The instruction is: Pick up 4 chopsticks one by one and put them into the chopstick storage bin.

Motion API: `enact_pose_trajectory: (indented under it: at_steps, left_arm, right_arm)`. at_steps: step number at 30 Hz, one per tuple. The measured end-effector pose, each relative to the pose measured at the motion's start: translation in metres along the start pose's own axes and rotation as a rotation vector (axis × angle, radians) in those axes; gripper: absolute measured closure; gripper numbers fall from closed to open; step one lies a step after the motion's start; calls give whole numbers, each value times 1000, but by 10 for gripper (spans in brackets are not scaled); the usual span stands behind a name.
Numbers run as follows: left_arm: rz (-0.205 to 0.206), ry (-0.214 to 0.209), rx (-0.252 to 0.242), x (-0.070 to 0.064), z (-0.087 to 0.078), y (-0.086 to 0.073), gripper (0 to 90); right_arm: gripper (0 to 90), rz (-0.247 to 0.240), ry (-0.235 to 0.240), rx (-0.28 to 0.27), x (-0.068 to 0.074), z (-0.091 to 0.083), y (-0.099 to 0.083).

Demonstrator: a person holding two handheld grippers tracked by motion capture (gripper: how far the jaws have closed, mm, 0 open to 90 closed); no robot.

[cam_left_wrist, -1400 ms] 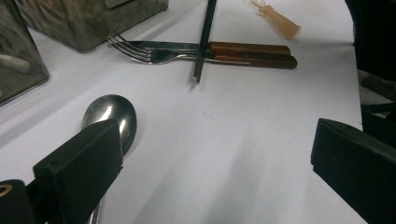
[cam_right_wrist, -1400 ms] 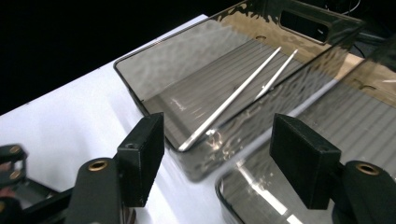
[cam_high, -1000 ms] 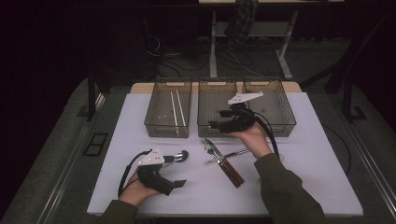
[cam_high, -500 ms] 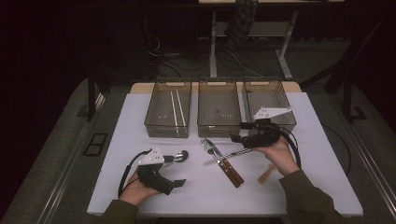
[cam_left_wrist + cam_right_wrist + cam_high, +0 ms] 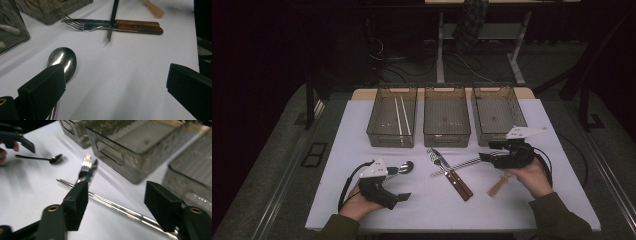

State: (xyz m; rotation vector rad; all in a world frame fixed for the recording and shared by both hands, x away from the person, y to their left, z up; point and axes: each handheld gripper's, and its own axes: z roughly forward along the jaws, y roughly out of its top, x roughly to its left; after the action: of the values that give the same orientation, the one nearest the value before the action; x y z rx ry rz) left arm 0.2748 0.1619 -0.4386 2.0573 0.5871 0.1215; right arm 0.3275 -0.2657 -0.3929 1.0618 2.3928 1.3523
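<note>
Left gripper: low on the white table, at the near left, held in the left hand; jaws wide apart, nothing between them.
Spoon: flat on the table, just past the left gripper; in the left gripper view the shiny bowl peeks out right behind the left jaw.
Left bin: clear, at the back left, with two thin white sticks lying inside.
Middle bin: clear, next to the left bin, just behind the fork and knife.
Fork and knife: side by side in the middle of the table, brown handles toward the near edge, tips toward the bins.
Metal chopsticks: a thin pair, lying across the fork and knife, slanting up to the right; far end right at the right gripper's tips.
Small wooden piece: on the table, just near the right hand.
Right gripper: low over the right end of the chopsticks; in the right gripper view jaws spread apart, one on each side of the chopsticks, not squeezing them.
Right bin: clear, at the back right, just behind the right gripper.
</note>
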Motion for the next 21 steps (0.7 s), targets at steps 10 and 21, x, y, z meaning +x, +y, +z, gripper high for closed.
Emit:
enact_pose_trajectory:
  at_steps: [10, 21]
  left_arm:
    - [10, -3, 6, -1, 1, 1, 6]
    - [6, -3, 12, 0, 2, 0, 7]
  right_arm:
    - [649, 45, -84, 82, -25, 8, -11]
    - [897, 114, -166, 127, -51, 25, -17]
